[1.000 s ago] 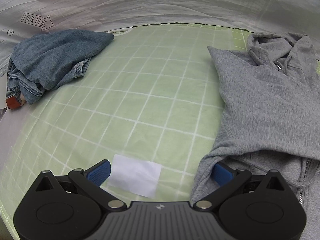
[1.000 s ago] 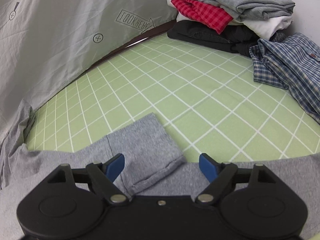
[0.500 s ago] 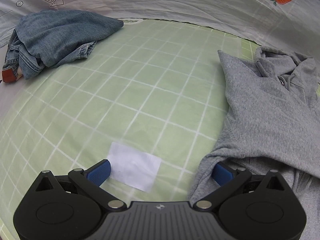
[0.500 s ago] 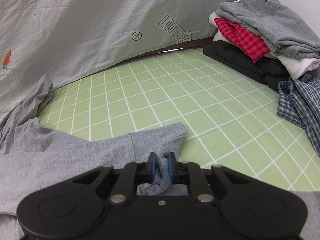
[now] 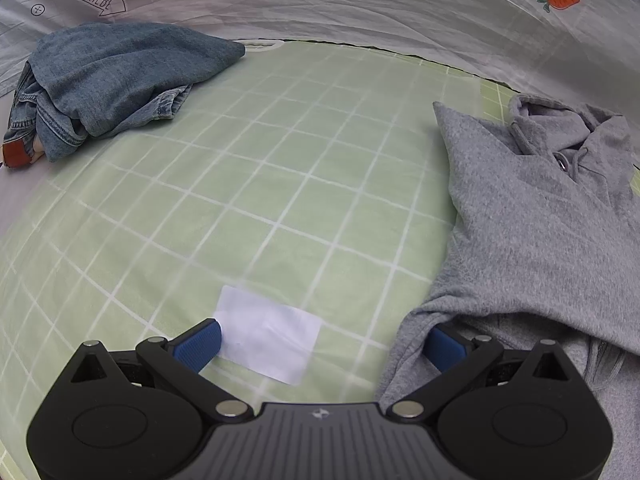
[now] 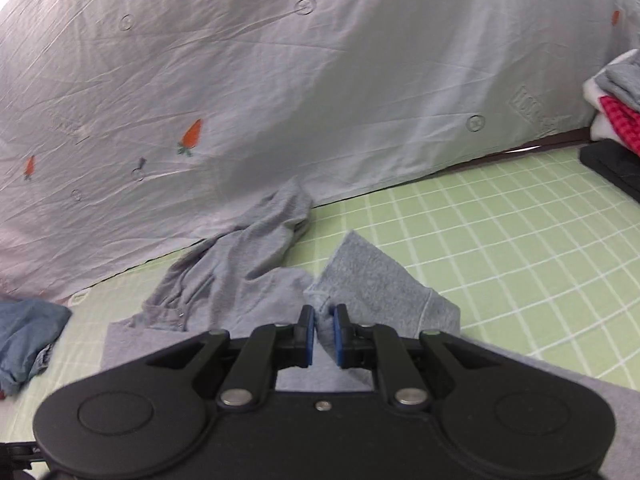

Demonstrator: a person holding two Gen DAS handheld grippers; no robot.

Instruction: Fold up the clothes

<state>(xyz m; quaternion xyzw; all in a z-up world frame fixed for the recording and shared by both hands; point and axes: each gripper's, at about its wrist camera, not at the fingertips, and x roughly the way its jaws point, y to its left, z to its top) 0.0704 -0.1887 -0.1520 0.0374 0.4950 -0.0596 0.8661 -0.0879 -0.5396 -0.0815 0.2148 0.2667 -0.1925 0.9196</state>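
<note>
Pinching the grey hoodie's sleeve (image 6: pixel 384 280) above the green checked mat (image 6: pixel 520 248), the right gripper (image 6: pixel 322 334) risked slipping off thin fabric, while the left gripper (image 5: pixel 320 344) stood open beside the hoodie (image 5: pixel 540 240).

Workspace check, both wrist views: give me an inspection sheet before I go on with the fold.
Surface: green checked mat, a white paper slip lying on it.
Job's things: grey hoodie spread at the mat's right side, its sleeve raised.
Clutter: crumpled jeans at the far left; stack of folded clothes at the far right.
Grippers: left claw open, one finger tucked under the hoodie's edge; right claw shut on the sleeve.
Cables: nothing seen.
Surroundings: pale sheet printed with carrots, hung behind the mat.
</note>
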